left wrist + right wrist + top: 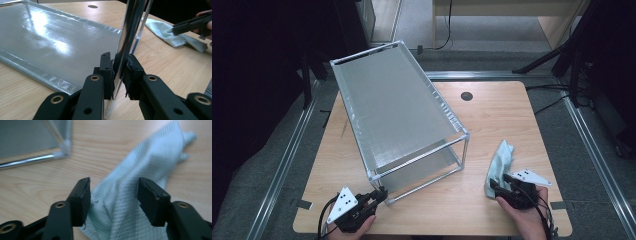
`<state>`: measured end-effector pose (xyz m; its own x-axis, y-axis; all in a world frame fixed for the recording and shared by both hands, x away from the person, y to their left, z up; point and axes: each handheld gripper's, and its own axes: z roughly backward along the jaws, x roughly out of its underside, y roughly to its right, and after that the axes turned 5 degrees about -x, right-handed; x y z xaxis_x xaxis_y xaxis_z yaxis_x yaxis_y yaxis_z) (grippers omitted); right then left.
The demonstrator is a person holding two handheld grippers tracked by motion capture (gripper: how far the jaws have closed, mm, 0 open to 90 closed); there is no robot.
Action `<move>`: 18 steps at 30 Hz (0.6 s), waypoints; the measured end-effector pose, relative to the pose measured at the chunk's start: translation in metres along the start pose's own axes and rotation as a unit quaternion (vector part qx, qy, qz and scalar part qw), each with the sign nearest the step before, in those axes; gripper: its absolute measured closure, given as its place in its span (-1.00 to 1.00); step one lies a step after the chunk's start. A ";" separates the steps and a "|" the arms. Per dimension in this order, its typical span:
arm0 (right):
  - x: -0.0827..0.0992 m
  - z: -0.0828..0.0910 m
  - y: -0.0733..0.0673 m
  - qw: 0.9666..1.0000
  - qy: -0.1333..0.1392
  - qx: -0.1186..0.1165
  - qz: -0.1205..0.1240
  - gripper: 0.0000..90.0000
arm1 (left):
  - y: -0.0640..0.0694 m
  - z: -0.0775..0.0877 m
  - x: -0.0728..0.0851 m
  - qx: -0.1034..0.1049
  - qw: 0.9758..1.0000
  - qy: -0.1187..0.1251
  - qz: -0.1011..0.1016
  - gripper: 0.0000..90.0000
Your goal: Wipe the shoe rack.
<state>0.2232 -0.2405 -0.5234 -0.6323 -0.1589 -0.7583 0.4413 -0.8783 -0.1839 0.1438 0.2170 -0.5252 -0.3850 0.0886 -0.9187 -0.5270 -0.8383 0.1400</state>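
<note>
**Rack steadied, cloth about to be picked up**

The landmark here is the metal-framed rack (399,112) with its silvery fabric shelves, standing aslant on the wooden table (492,200). At the rack's near corner the left gripper (379,195) is clamped on the upright chrome post (125,50) — in the left gripper view both pads press flat against the tube low down, close to where it meets the table. That hand looks to be doing one job: keeping the frame from sliding.

To the right of the rack, a little apart from its near right corner, lies a crumpled pale green cloth (499,165). The right gripper (497,187) sits at the cloth's near end. In the right gripper view its jaws stand spread, one either side of a raised fold of the cloth (120,202); the left pad brushes the fabric's edge, but the right pad stands clear and nothing is squeezed between them.

So the step in hand reads as taking up the cloth while the rack is held, probably to wipe the shelf or frame. The next move calls for lowering the right jaws a touch so that both pads reach past the fold, then closing firmly on it — a shallow bite would likely catch only the top layer and let the cloth slip out as it lifts. The left grip should hold as it is.
</note>
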 end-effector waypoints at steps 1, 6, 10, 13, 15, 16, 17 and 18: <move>-0.001 0.004 0.000 1.000 0.006 -0.001 0.008 -0.10 | 0.000 0.000 0.000 0.000 1.000 0.000 -0.001 0.74; 0.001 0.029 0.019 0.999 0.032 0.016 0.015 0.02 | -0.001 0.001 0.000 -0.001 1.000 0.000 -0.001 0.74; 0.010 0.030 0.032 0.998 0.011 0.052 0.019 0.20 | -0.001 0.000 0.001 0.000 1.000 0.000 0.000 0.74; 0.016 0.017 0.028 0.998 -0.024 0.044 0.046 0.20 | 0.000 -0.001 0.001 -0.001 1.000 -0.003 -0.003 0.74; 0.016 0.007 0.016 0.996 -0.037 0.033 0.069 0.12 | 0.000 -0.001 0.001 -0.001 1.000 -0.002 -0.004 0.74; 0.014 0.001 0.005 0.996 -0.044 0.029 0.076 0.07 | 0.000 -0.001 0.001 -0.001 1.000 -0.003 -0.003 0.74; 0.013 -0.005 -0.003 0.995 -0.048 0.021 0.084 0.02 | 0.000 -0.001 0.001 -0.001 1.000 -0.002 -0.003 0.74; 0.013 -0.008 -0.011 0.995 -0.049 0.015 0.091 -0.04 | 0.000 -0.001 0.001 -0.001 1.000 -0.002 -0.003 0.74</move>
<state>0.2159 -0.2294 -0.5363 -0.6036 -0.3579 -0.7124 0.5353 -0.8441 -0.0295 0.1441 0.2168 -0.5264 -0.3851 0.0971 -0.9178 -0.5281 -0.8387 0.1329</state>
